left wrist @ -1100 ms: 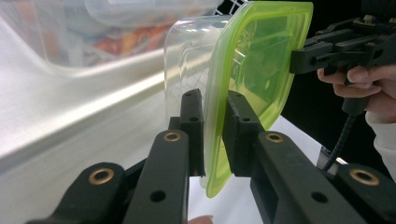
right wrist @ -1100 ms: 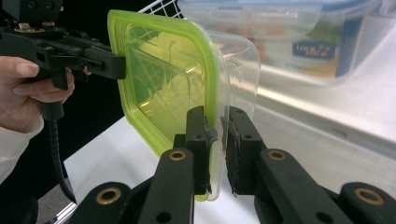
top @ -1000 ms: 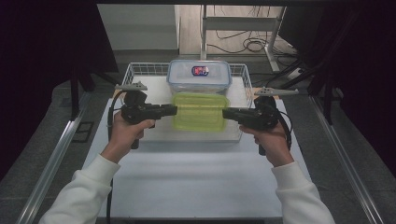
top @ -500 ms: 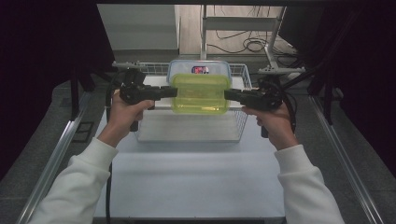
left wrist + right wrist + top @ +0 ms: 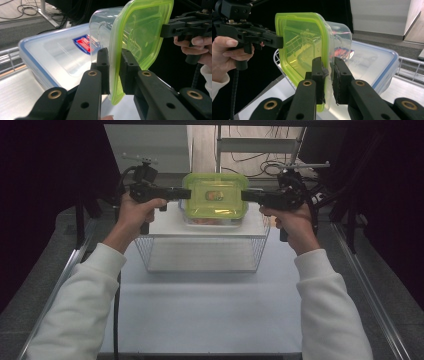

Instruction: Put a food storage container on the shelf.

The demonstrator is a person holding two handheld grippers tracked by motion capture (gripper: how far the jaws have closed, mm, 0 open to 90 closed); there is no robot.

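Observation:
A clear food container with a green lid (image 5: 215,195) hangs in the air, gripped from both sides. My left gripper (image 5: 187,194) is shut on the lid's left rim, and my right gripper (image 5: 245,196) is shut on its right rim. In the left gripper view the jaws (image 5: 115,72) pinch the green lid (image 5: 142,32) edge-on, with the clear body (image 5: 105,22) behind it. The right gripper view shows its jaws (image 5: 328,75) clamped on the opposite rim of the lid (image 5: 299,45). Below the container lies a larger box with a blue-edged lid (image 5: 57,57).
A wire basket (image 5: 145,255) stands on the white table (image 5: 200,315) under the held container, and the blue-edged box (image 5: 374,62) rests at its far end. Metal rails run along both table sides. Cables lie on the floor beyond.
Both grippers have carried the green-lidded container upward and away from me, from low over the basket to high above the blue-edged box.

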